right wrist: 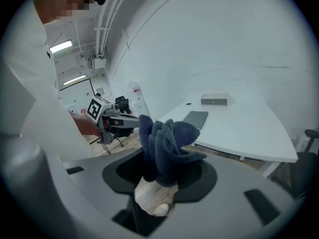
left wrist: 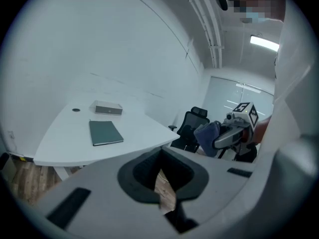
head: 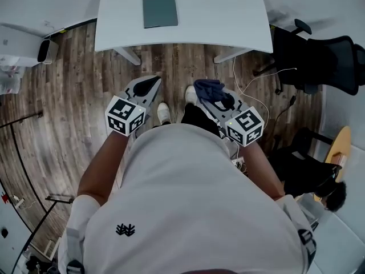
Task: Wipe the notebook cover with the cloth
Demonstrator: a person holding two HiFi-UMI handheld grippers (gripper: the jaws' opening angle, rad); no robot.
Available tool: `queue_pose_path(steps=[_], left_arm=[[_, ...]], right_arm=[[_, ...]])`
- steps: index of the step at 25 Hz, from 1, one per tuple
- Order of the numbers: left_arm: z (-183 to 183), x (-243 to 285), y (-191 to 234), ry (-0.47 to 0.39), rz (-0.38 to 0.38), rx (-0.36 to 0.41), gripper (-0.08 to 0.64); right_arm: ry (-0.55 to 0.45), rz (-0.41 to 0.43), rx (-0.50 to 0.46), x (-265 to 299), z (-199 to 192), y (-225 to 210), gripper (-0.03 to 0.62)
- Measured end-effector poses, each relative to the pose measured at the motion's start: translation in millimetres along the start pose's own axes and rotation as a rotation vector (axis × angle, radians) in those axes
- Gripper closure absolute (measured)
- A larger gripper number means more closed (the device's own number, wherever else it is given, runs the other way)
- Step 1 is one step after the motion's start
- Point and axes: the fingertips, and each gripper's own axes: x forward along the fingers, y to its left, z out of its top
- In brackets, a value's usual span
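Cloth (right wrist: 167,141) clenched between right gripper (head: 205,93) fingers; left gripper (head: 153,84) closed, empty; notebook (head: 159,8) well apart.

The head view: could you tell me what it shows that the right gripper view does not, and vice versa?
Only the head view: the marker cube on the right gripper. Only the right gripper view: a grey box on the white table. Both: the table, the green notebook, the blue cloth in the right gripper, the left gripper.

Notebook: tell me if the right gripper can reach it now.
Probably not yet: the right gripper, shut on the cloth, hangs over floor short of the table. Nothing blocks the notebook.
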Motion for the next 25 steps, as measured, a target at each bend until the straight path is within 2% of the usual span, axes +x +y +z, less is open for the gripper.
queue_pose_path(steps=[9,14,18,25], left_arm=[[11.4,51.4,63.2,0.017,0.14,-0.059,0.554],[17.5,89.1,102.4,0.033,0.258,-0.101,0.554],[23.0,123.6,131.7,0.041,0.339,-0.123,0.554],[19.8,158.2,180.2,0.077,0.505,-0.159,0.554]], right_arm=[[0.067,0.104,-0.101,57.8,49.2,-94.2,0.434],[0.16,0.249,-0.207,104.5,85.7,-151.3,0.434],[0.22,0.322,-0.296,140.4,103.1,-199.0,0.434],[0.336,0.465,-0.407,197.4,115.1,-240.3,0.434]])
